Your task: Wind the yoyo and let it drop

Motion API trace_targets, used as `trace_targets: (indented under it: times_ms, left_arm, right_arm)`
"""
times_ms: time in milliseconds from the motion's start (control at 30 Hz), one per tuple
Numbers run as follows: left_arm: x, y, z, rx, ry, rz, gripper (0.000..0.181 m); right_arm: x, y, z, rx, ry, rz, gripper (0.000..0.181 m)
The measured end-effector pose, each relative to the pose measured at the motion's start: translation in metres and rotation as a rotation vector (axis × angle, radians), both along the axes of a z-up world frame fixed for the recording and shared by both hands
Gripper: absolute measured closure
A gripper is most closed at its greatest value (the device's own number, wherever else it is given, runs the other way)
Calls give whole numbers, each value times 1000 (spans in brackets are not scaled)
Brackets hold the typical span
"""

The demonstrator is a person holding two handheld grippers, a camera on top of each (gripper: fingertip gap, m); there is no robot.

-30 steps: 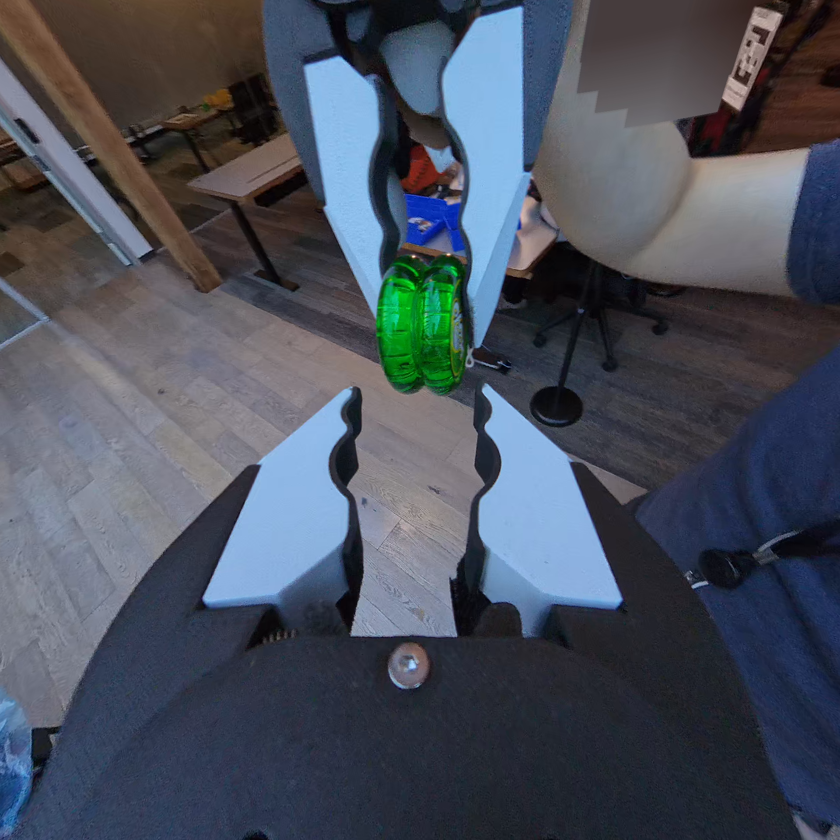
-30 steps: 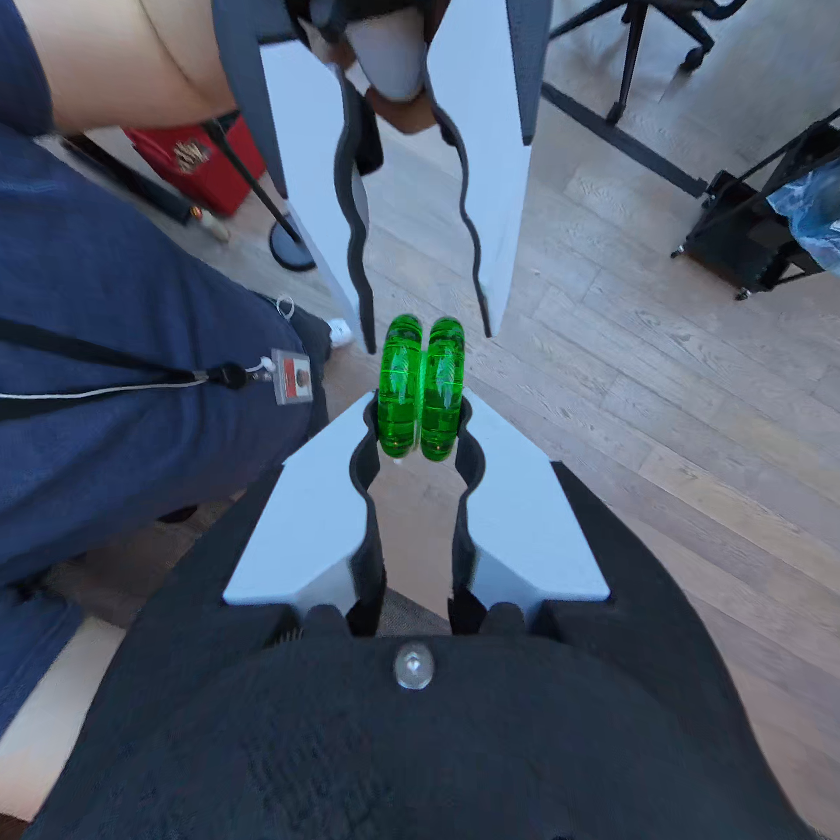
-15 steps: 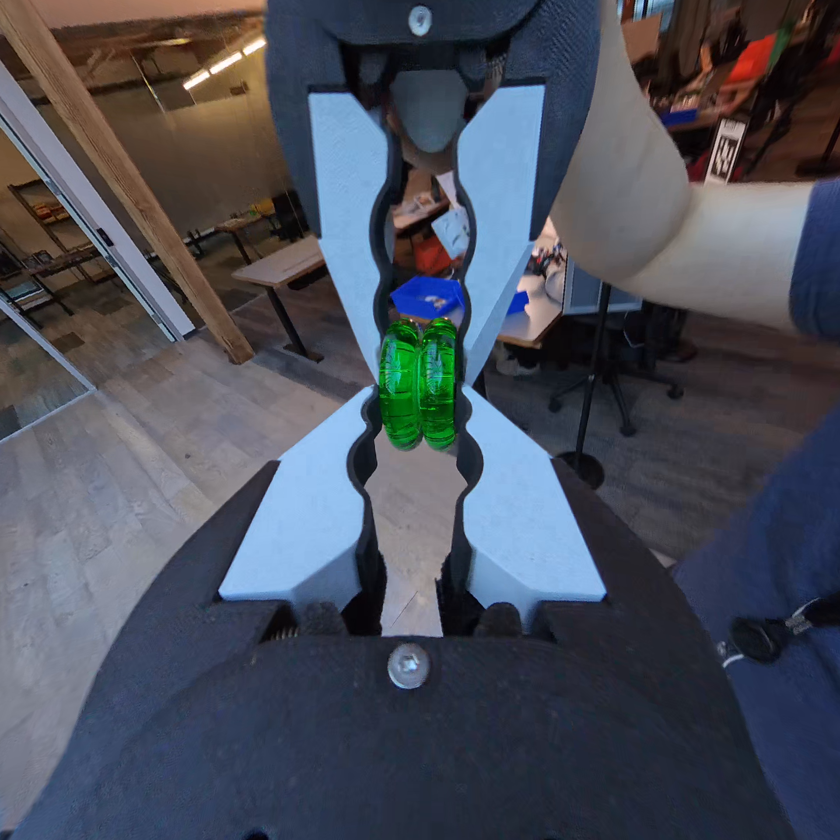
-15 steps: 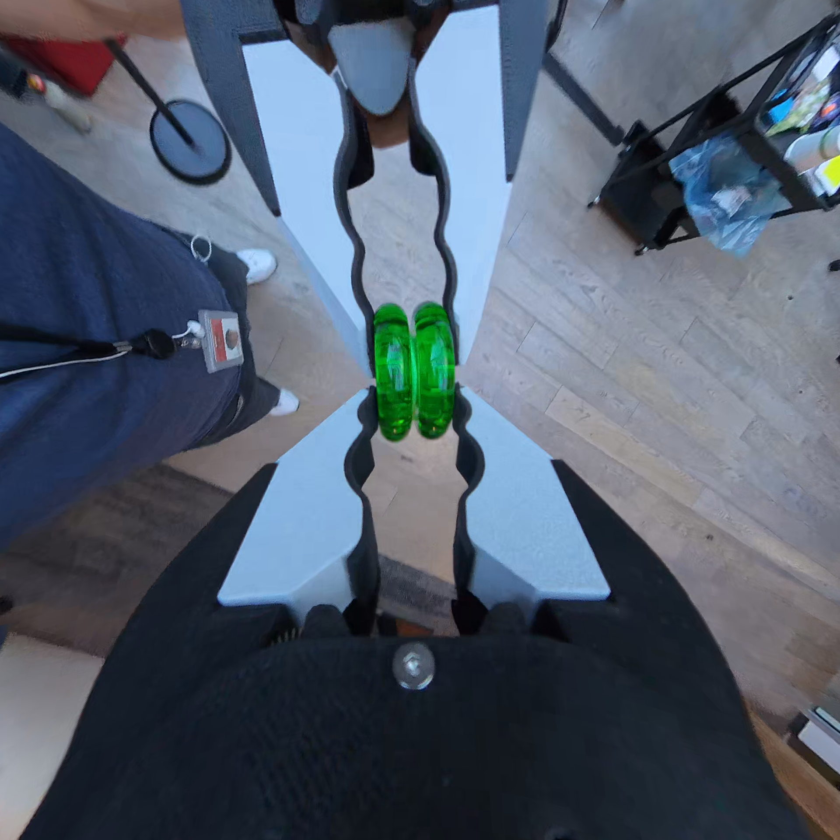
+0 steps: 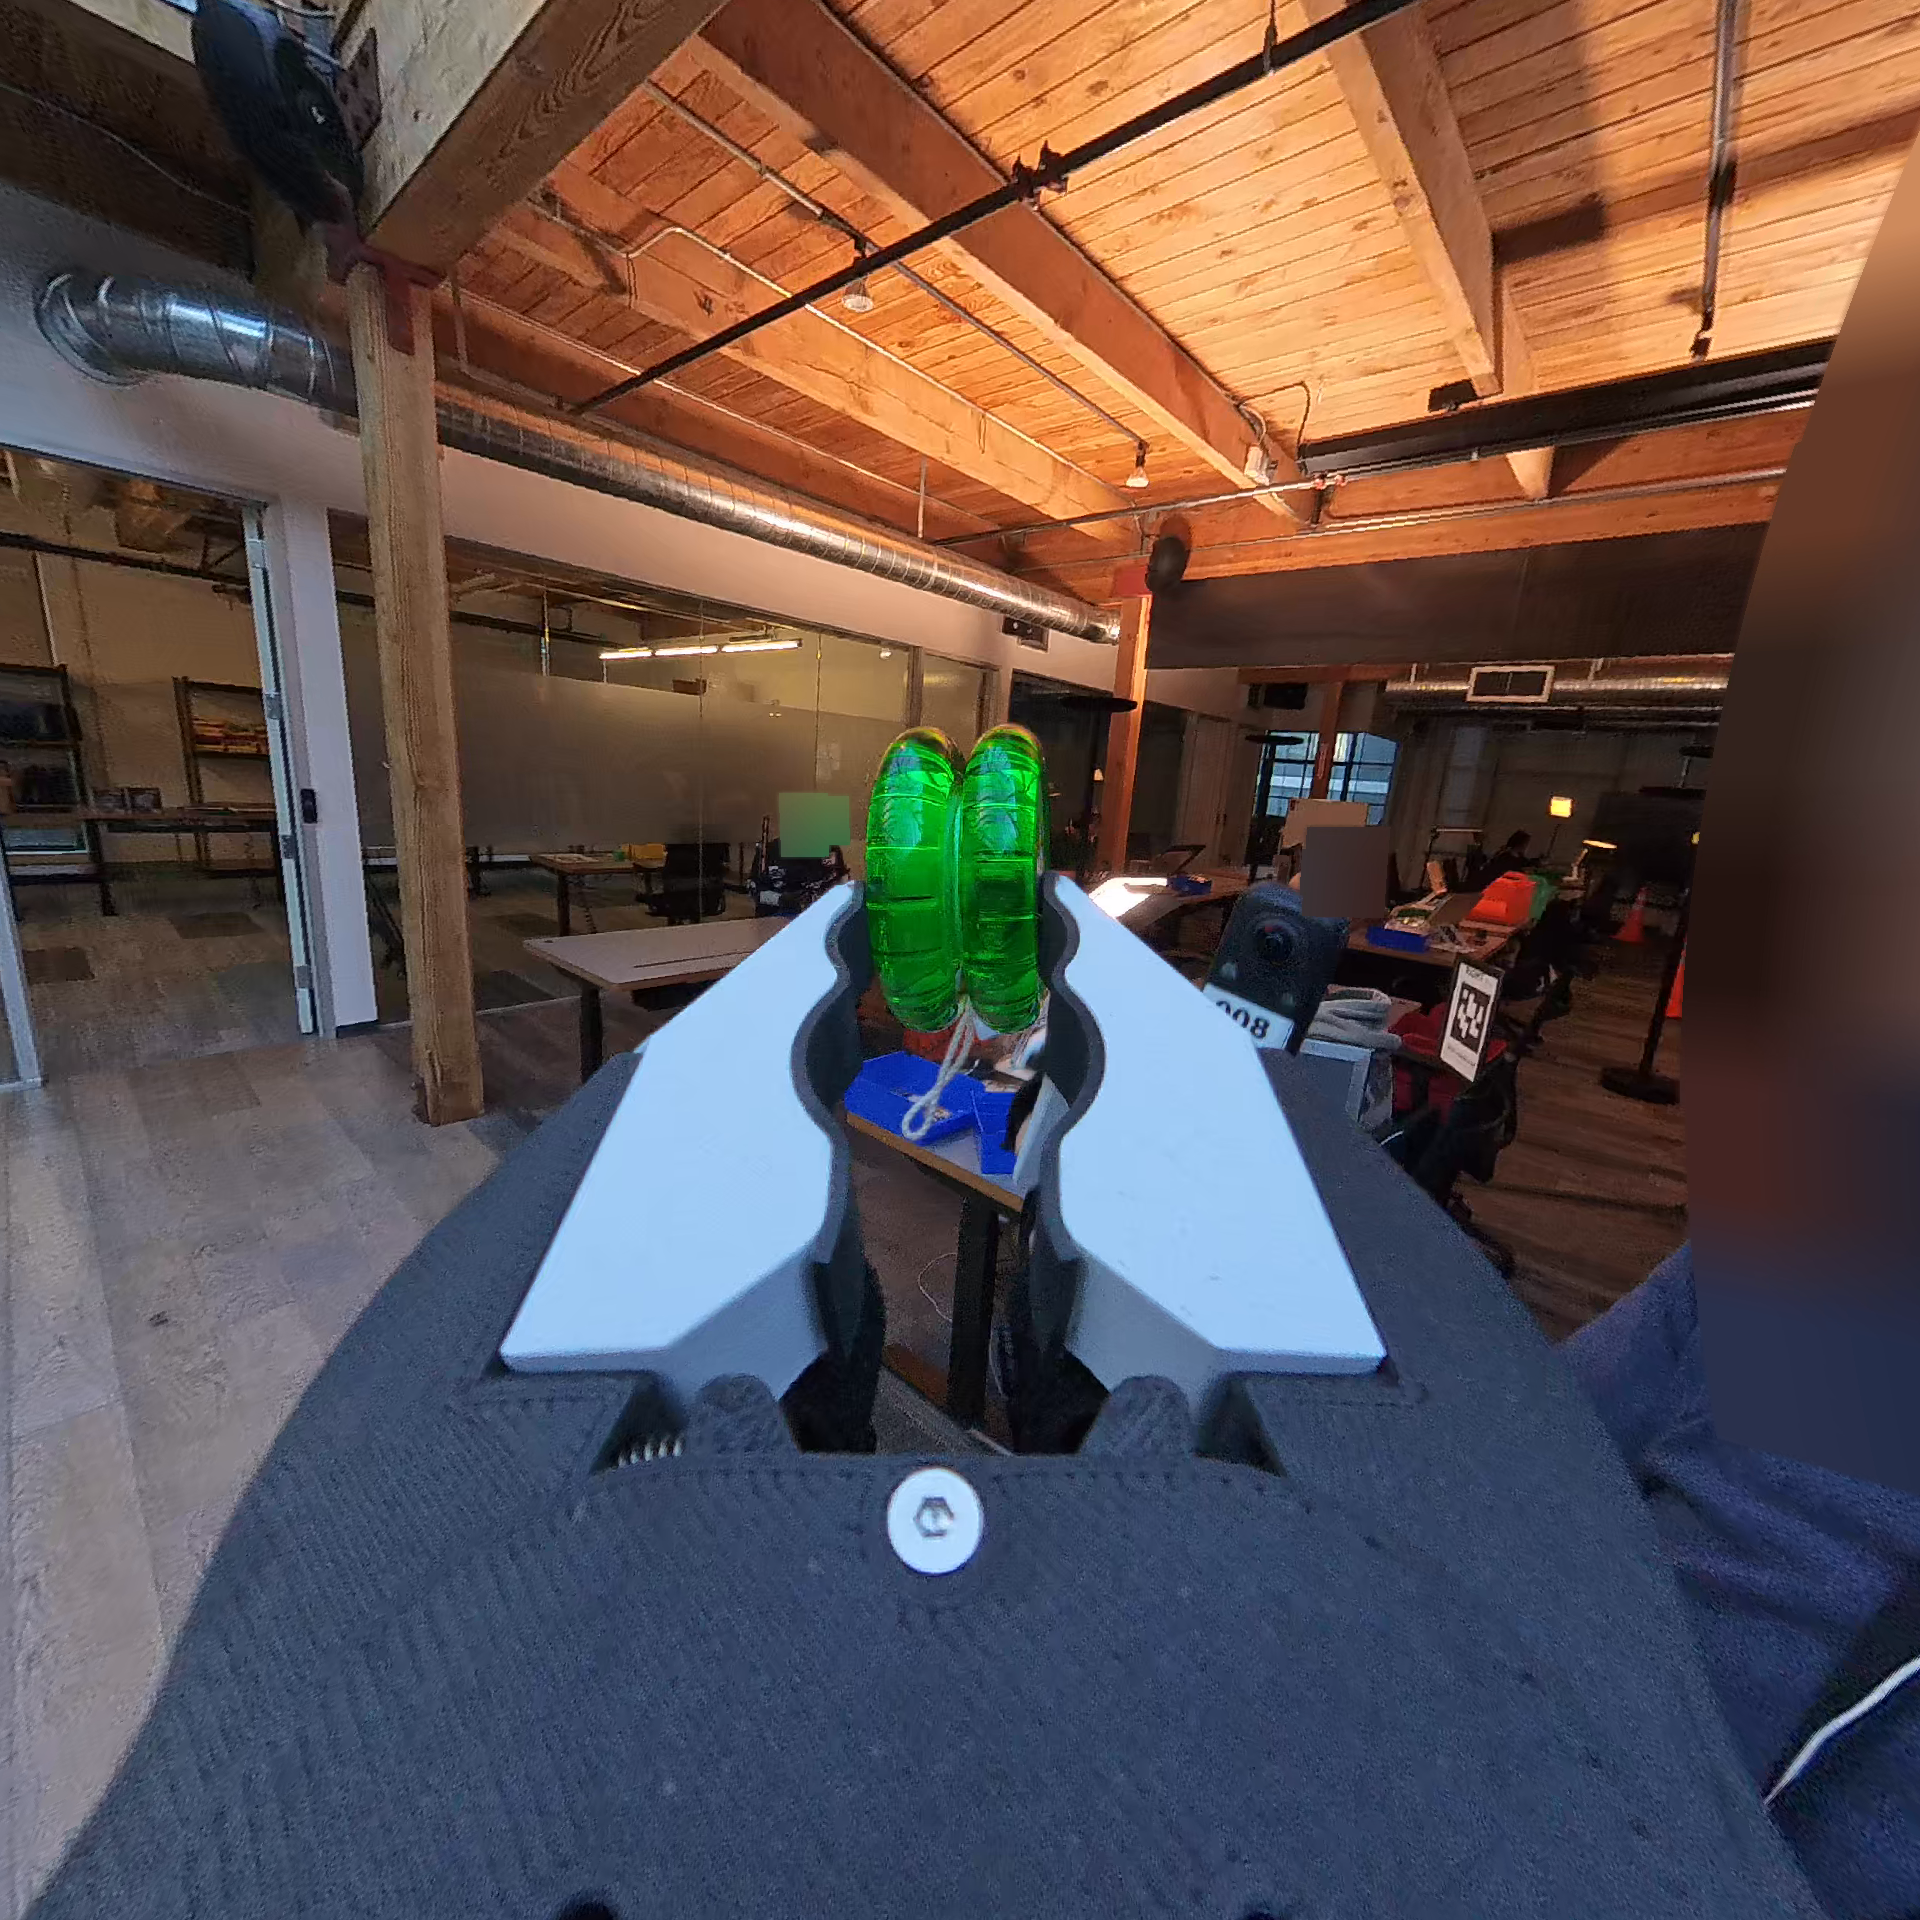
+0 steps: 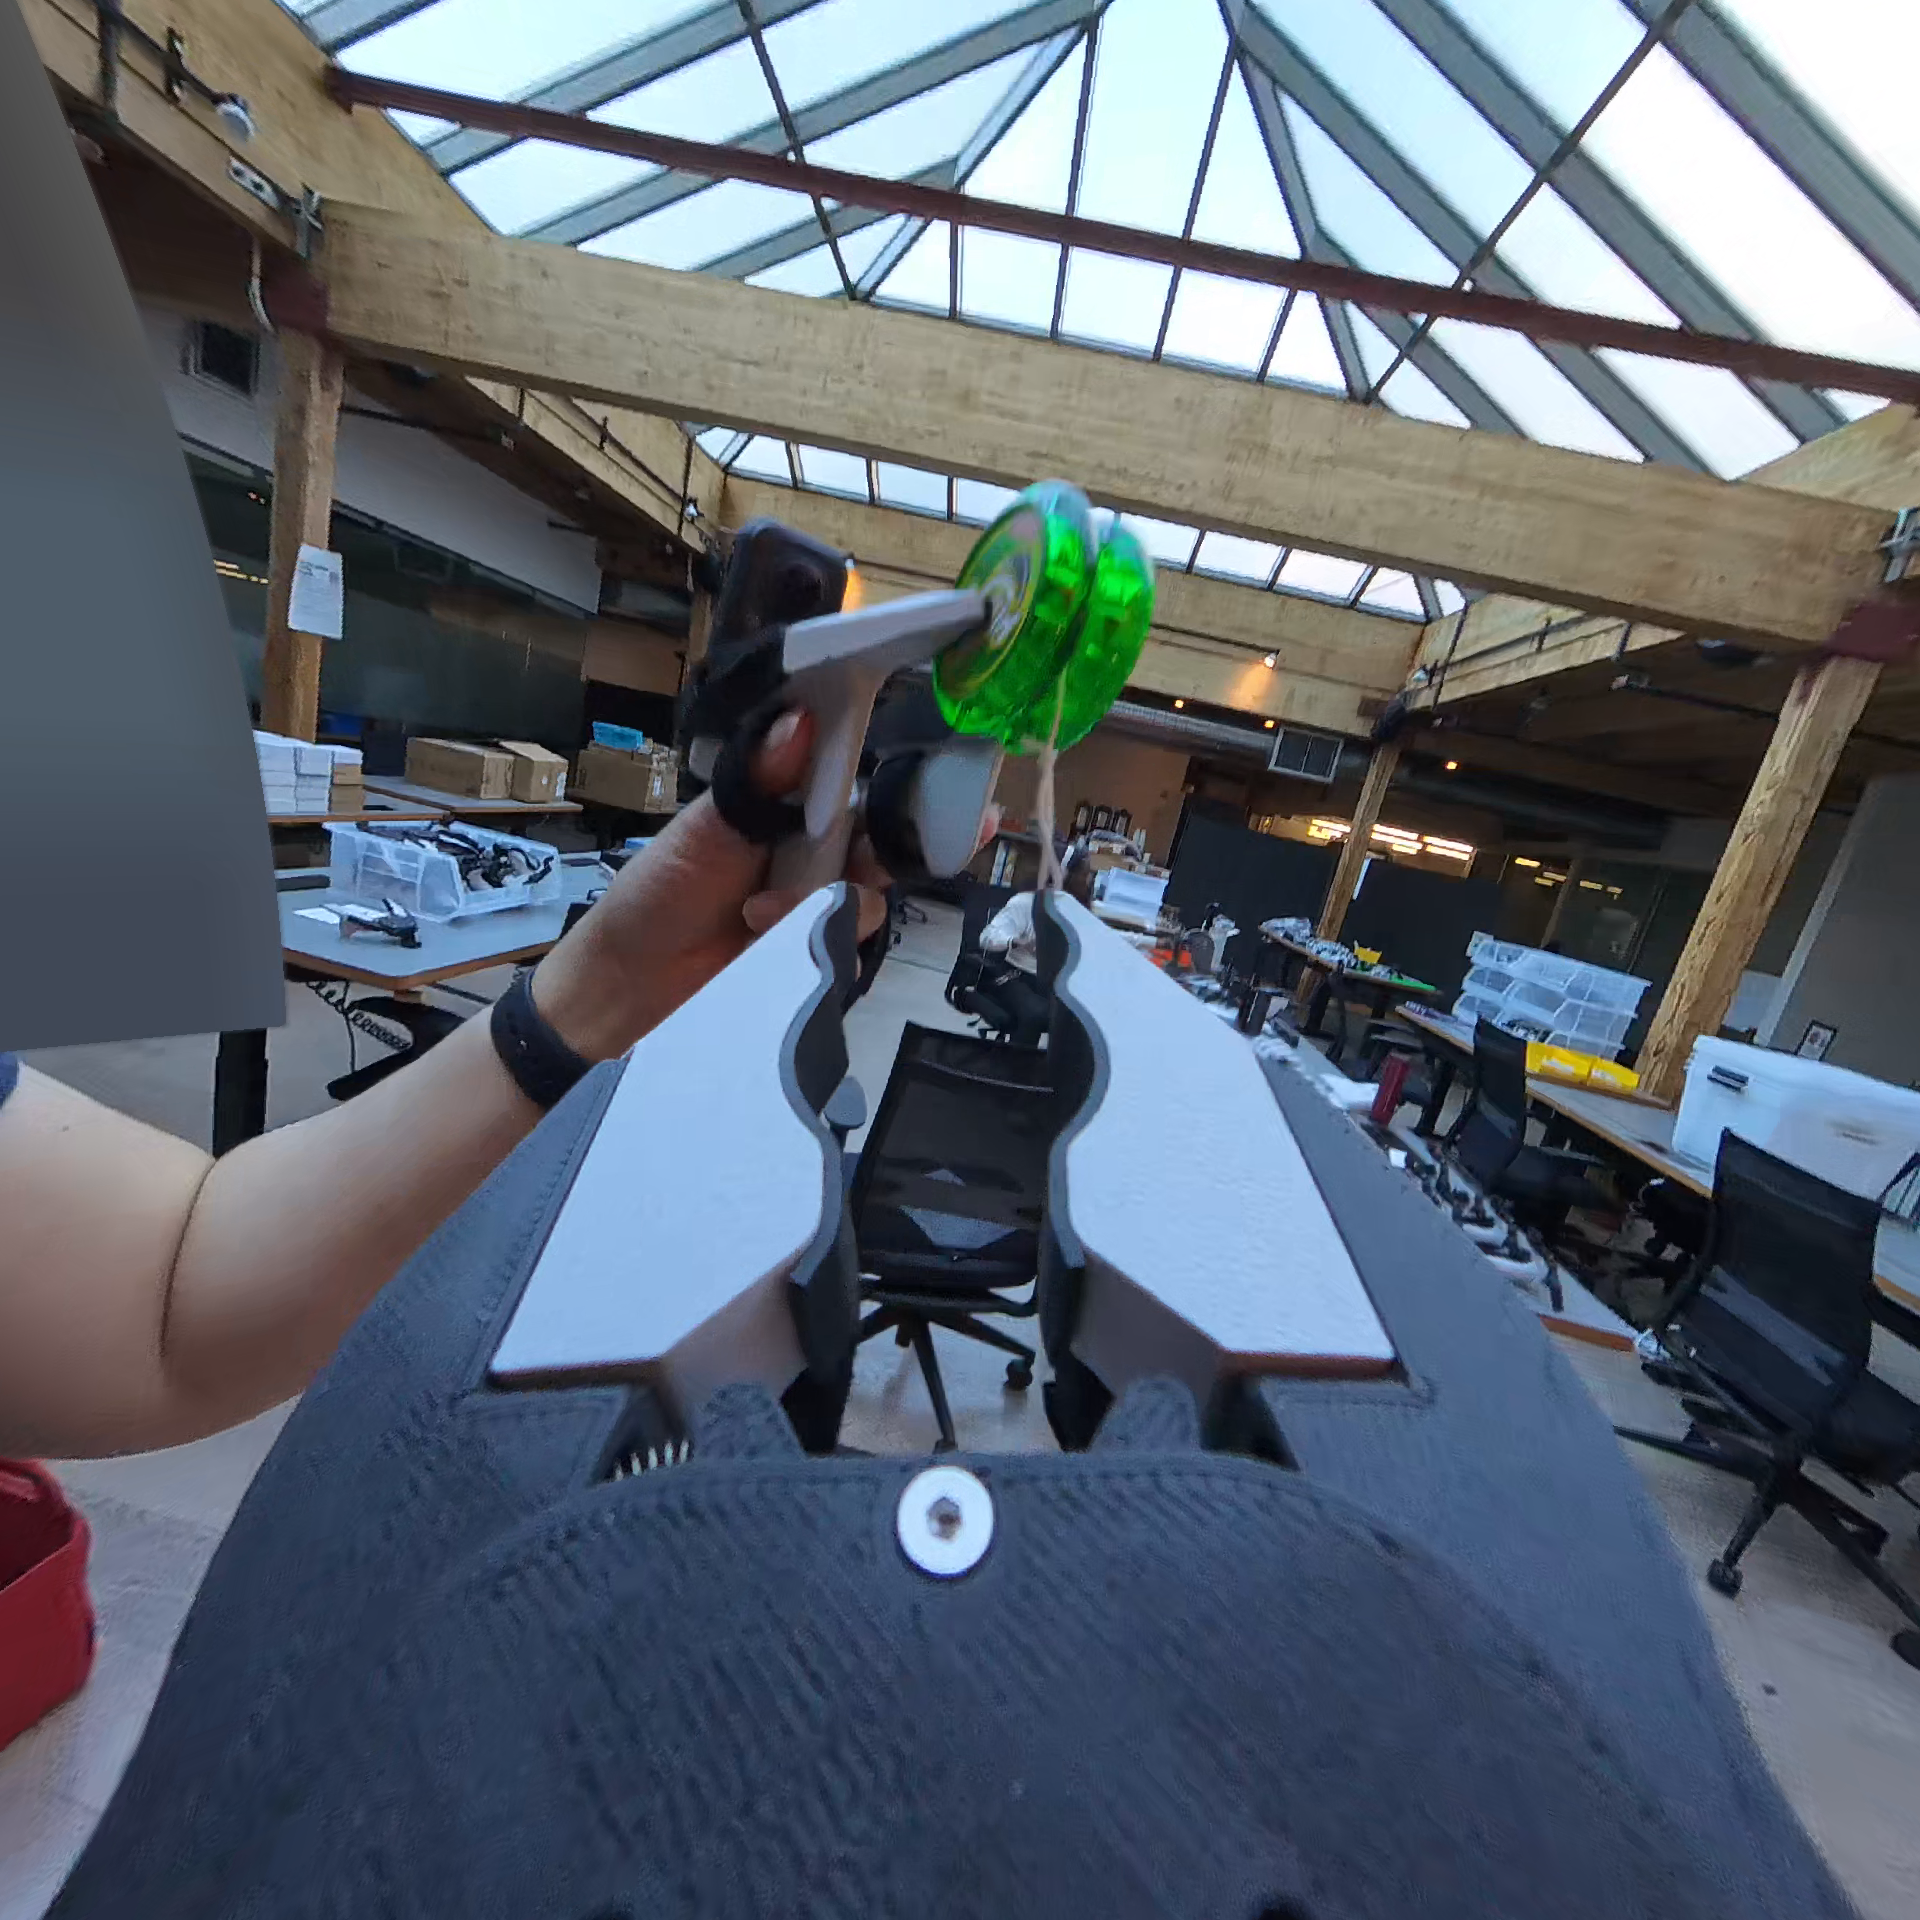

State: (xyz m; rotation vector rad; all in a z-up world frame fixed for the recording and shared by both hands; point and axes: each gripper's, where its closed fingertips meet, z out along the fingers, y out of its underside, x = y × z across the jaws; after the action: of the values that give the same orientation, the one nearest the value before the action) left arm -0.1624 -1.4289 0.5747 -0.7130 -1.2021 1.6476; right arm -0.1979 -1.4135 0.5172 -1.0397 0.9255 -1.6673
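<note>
A clear green yoyo (image 5: 956, 883) sits edge-on between the tips of my left gripper (image 5: 951, 914), which is shut on its two faces. A white string (image 5: 940, 1081) hangs from the yoyo between the fingers. In the right wrist view the left gripper (image 6: 997, 623) holds the yoyo (image 6: 1101, 623) up high, with a hand around its handle. The string (image 6: 1049, 821) drops toward my right gripper (image 6: 945, 914). The right gripper is below the yoyo, with its jaws apart and nothing between them.
The person's bare forearm (image 6: 343, 1195) reaches in from the left. A black office chair (image 6: 956, 1164) stands straight ahead, with desks and more chairs (image 6: 1787, 1299) to the right. A wooden post (image 5: 416, 727) and a desk (image 5: 655, 951) stand ahead of the left gripper. One gripper's finger ends stand about 7 cm off the other's.
Half a second ago both grippers pinched the yoyo over the floor. Now the right gripper has come off it, and the left has lifted it. Both views have tilted up toward the ceiling.
</note>
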Motion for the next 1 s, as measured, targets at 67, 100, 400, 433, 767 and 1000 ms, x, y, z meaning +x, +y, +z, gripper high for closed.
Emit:
trace_targets:
  times_ms: [67, 100, 400, 433, 767, 1000]
  left_arm:
    - [-7, 5, 2, -11, 3, -19, 152]
    - [-10, 6, 2, -10, 2, -27, 152]
    - [-36, 10, -2, 10, 1, -82, 152]
    - [-38, 10, -3, 12, -5, -82, 152]
    - [-52, 15, -9, 31, -19, -116, 151]
    - [-56, 24, -10, 39, -7, -136, 151]
  right_arm:
    - [8, 5, -8, 12, -1, -13, 149]
    - [8, 5, -6, 4, -25, -43, 150]
    - [-14, -9, -2, 31, -118, -181, 166]
    - [-16, -8, -1, 33, -130, -171, 167]
    - [-25, 3, 2, 7, -155, -174, 166]
    - [-26, 1, 0, 33, -147, -188, 172]
